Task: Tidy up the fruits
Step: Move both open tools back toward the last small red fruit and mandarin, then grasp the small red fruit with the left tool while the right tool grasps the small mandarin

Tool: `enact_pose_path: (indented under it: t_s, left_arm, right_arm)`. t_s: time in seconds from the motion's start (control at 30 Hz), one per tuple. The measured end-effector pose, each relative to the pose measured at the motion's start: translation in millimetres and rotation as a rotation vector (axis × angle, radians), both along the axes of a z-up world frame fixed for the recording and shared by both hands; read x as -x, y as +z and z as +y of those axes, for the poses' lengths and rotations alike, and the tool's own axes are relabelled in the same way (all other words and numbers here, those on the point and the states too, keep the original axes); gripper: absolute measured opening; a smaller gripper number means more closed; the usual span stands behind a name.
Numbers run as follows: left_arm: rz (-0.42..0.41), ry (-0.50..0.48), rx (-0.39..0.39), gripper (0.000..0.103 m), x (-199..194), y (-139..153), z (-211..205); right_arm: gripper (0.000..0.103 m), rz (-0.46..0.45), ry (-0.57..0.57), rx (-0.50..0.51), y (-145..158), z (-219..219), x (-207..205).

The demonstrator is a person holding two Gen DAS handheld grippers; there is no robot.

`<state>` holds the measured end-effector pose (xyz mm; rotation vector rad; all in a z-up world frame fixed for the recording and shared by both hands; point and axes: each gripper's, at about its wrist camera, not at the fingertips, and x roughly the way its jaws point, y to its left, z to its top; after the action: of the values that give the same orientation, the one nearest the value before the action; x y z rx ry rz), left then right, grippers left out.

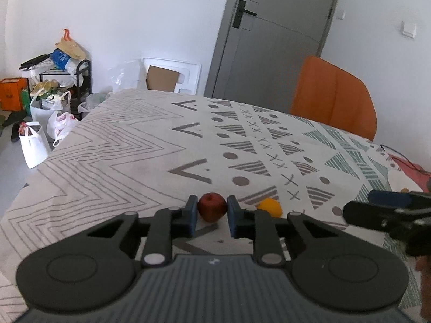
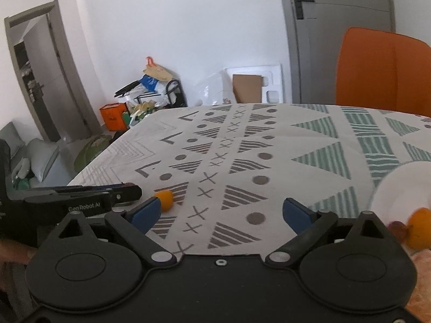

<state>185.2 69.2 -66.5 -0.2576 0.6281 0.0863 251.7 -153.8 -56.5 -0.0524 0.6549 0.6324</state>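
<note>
Left wrist view. One red apple and one orange lie on the patterned tablecloth, the orange just right of the apple and a little farther off. The left gripper has its jaws narrowed around the apple; both blue pads appear to touch its sides, and the fruit seems to rest on the cloth. At the right edge the right gripper enters side-on, with a white plate beyond it. One orange chair stands at the far side of the table, before a grey door. No writing is legible here.

Right wrist view. Two oranges are counted: one orange on the cloth at near left, and one orange on the plate at far right, blurred, beside a dark reddish item that cannot be identified. The right gripper has its jaws spread wide and holds nothing; only the tablecloth lies between them. The left gripper shows side-on at left, its body marked "GenRobot.AI"; its jaw state cannot be told from this view.
</note>
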Motion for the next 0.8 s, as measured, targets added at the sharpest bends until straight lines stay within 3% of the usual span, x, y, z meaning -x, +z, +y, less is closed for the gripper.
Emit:
enact_pose_path:
  t_s: [0.37, 0.67, 0.7, 0.73, 0.77, 0.8]
  left_arm:
    - [-0.011, 0.073, 0.026, 0.022, 14.9, 3.6, 30.1]
    - [-0.013, 0.120, 0.041, 0.022, 23.8, 3.2, 45.4]
    - [-0.014, 0.122, 0.042, 0.022, 25.0, 3.4, 46.2]
    - [-0.014, 0.123, 0.042, 0.022, 25.4, 3.7, 46.6]
    - [-0.015, 0.125, 0.043, 0.022, 26.1, 4.1, 46.8]
    - [-0.016, 0.126, 0.043, 0.022, 26.6, 4.8, 47.1]
  right_arm:
    - [0.086, 0.025, 0.084, 0.044, -11.6, 41.1, -3.6]
    - [0.071, 0.020, 0.127, 0.092, -21.8, 72.5, -6.2]
    - [0.063, -0.001, 0.133, 0.105, -21.8, 75.7, -4.4]
    - [0.040, -0.011, 0.148, 0.123, -21.5, 79.2, -2.5]
    - [0.024, -0.018, 0.156, 0.138, -19.6, 80.9, 0.6]
    - [0.022, -0.008, 0.164, 0.135, -17.4, 81.6, 1.4]
